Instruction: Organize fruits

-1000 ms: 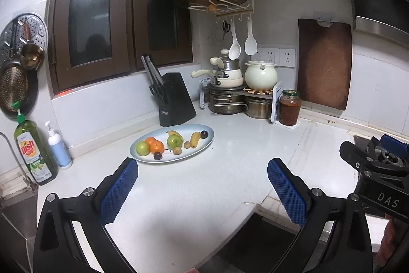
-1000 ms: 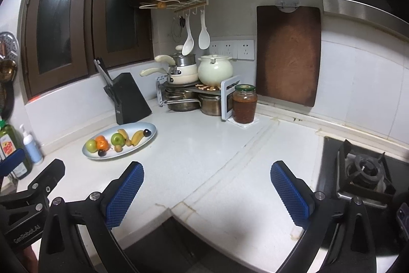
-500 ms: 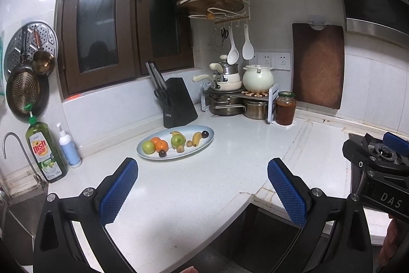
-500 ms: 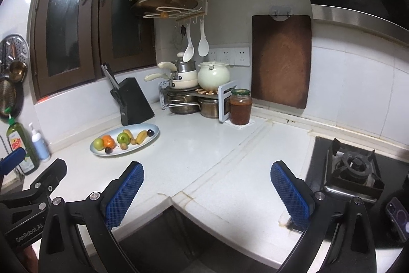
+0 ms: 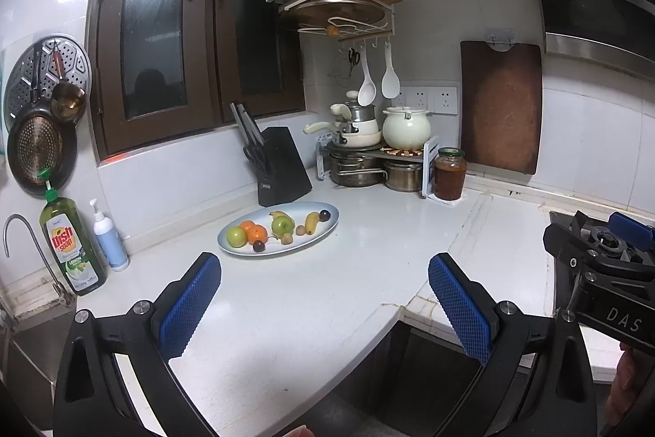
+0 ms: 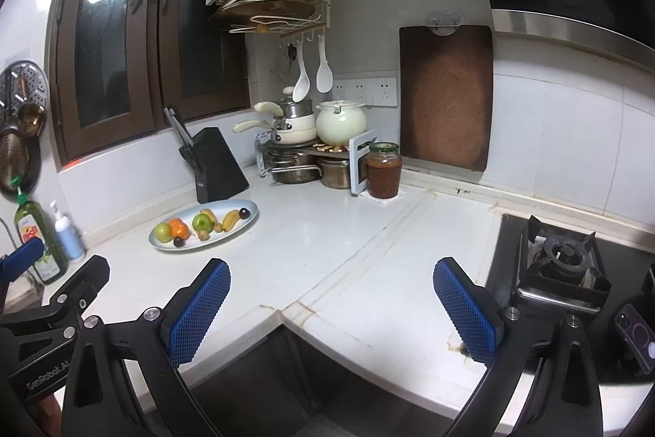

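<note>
All fruits lie on the oval plate [image 5: 327,220] at 11 o'clock, well away from the left gripper [image 5: 323,297] and right gripper [image 6: 331,304], both spread wide and empty; this fits sorted or waiting.

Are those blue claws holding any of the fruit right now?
No. The left gripper and the right gripper are both open and empty; all the fruit lies on the oval plate further back on the counter.
</note>
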The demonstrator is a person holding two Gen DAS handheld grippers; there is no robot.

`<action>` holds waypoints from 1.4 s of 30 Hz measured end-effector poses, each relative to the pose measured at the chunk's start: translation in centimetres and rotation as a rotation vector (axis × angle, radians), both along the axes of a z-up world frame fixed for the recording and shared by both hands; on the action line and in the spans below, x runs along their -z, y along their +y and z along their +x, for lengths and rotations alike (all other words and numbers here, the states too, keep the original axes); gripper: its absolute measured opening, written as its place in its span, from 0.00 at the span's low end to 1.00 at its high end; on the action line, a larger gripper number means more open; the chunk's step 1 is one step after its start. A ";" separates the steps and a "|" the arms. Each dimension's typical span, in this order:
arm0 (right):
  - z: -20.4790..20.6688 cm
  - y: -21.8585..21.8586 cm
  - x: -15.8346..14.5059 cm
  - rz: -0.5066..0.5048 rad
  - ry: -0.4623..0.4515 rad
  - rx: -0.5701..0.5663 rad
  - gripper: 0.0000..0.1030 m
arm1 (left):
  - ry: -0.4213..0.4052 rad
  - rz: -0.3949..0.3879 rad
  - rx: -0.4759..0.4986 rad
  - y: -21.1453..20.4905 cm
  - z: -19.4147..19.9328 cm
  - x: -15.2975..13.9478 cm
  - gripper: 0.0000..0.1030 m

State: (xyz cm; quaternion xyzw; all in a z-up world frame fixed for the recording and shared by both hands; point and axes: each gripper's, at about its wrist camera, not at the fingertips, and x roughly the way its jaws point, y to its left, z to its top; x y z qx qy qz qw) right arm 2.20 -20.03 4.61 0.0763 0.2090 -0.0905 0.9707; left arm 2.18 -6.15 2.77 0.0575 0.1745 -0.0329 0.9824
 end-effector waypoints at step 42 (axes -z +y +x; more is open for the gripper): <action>-1.3 0.7 -0.6 -0.020 -0.014 0.032 0.98 | -0.013 0.006 0.022 0.1 -0.7 -0.4 1.00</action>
